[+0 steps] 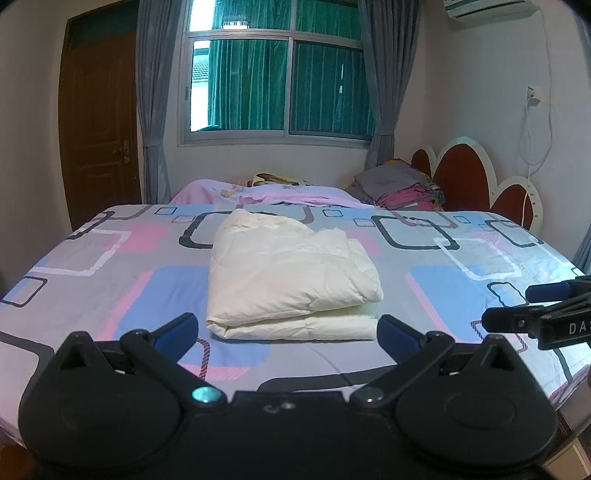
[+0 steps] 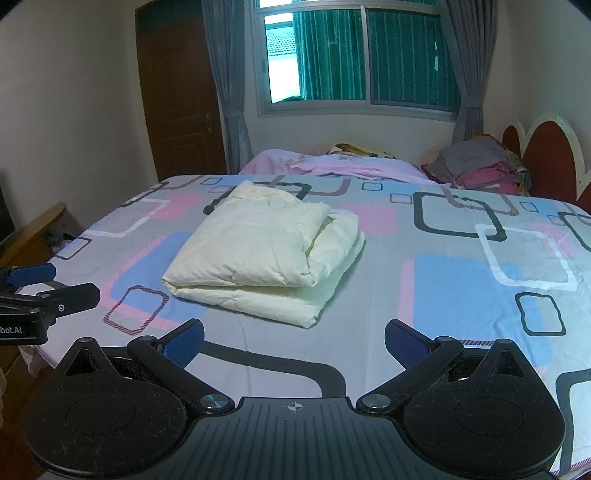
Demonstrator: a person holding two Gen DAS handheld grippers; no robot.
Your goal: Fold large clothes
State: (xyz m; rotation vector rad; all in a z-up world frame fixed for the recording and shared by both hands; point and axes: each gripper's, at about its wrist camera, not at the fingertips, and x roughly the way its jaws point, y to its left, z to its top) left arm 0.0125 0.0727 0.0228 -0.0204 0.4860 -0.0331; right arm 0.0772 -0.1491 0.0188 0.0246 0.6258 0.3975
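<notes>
A: Where's the cream padded garment (image 1: 291, 273)?
B: Folded mid-bed, on the patterned sheet (image 1: 110, 280); left gripper (image 1: 288, 332) and right gripper (image 2: 294, 341) both spread, empty — hanging short of it.
A: Risk?
B: Puffy layers may spring apart if nudged.

The air conditioner (image 1: 484, 8) is cut off by the top edge. The right tool (image 1: 517, 306) enters from the right edge, its body out of frame. The far pile of clothes (image 2: 476, 166) is too small to sort. The bed's (image 2: 461, 325) near edge hides behind the tool bodies.
</notes>
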